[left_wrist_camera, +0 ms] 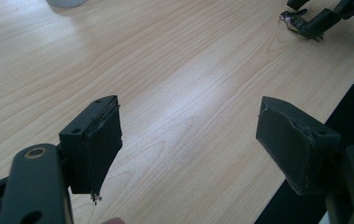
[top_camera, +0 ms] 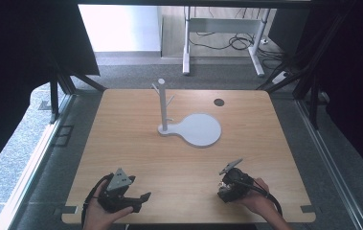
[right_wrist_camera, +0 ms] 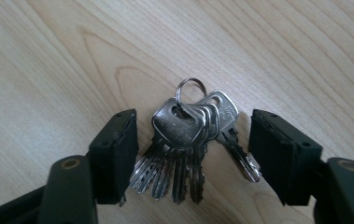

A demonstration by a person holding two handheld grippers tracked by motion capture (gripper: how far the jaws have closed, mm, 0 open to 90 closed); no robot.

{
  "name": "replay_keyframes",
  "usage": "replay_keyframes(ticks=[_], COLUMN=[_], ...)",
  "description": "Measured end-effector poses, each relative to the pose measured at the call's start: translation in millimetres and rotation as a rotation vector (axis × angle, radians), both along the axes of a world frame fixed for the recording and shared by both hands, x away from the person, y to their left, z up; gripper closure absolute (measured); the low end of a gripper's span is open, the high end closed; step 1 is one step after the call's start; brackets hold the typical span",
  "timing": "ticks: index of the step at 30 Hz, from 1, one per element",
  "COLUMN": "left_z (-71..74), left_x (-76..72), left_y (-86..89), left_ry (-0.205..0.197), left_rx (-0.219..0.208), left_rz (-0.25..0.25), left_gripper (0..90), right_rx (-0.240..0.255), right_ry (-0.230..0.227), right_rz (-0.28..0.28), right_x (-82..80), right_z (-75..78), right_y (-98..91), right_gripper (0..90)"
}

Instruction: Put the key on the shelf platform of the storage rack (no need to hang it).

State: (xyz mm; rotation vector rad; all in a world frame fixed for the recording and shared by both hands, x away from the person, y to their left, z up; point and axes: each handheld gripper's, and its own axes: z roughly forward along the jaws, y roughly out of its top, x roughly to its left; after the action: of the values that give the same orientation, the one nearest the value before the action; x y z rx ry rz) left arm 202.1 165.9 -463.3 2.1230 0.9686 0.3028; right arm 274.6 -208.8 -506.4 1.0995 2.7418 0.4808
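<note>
Right gripper (right_wrist_camera: pixel 193 154) wide open, jaws straddling a bunch of keys (right_wrist_camera: pixel 191 149) flat on the table (right_wrist_camera: pixel 48 56), pads not touching. Left gripper (left_wrist_camera: pixel 188 149) open, empty, well apart. Farther ahead, white hook stand (top_camera: pixel 162 108) bare: keys not yet gripped, lifting and probably hanging left.

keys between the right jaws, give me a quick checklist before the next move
1. Bunch of keys lies flat on the table between the jaws of the right gripper: ok.
2. Jaws wide enough to clear the bunch on both sides, pads not pressing: ok.
3. Key ring free, nothing lying on it: ok.
4. Left gripper open with nothing between its jaws, apart from the right one: ok.
5. White stand with pegs upright on its base mid-table, path to it bare: ok.
6. Whether a pinch would catch every key: cannot tell.
</note>
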Motion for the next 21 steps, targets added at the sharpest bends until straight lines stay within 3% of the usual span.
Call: replay_keyframes(ticks=[10,21], left_z=[-0.1,-0.2], left_x=[-0.1,0.0], left_y=[-0.3,-0.9], left_ry=[-0.001,-0.001], left_rx=[0.0,0.0], left_rz=[0.0,0.0], left_gripper=[22.8,22.8], right_rx=[0.0,0.002], right_ry=[0.01,0.025], right_rz=[-0.007,-0.035], right_x=[-0.1,3.6], right_z=[-1.0,1.5], right_y=[1.3,-6.6], right_gripper=[32.6,46.3])
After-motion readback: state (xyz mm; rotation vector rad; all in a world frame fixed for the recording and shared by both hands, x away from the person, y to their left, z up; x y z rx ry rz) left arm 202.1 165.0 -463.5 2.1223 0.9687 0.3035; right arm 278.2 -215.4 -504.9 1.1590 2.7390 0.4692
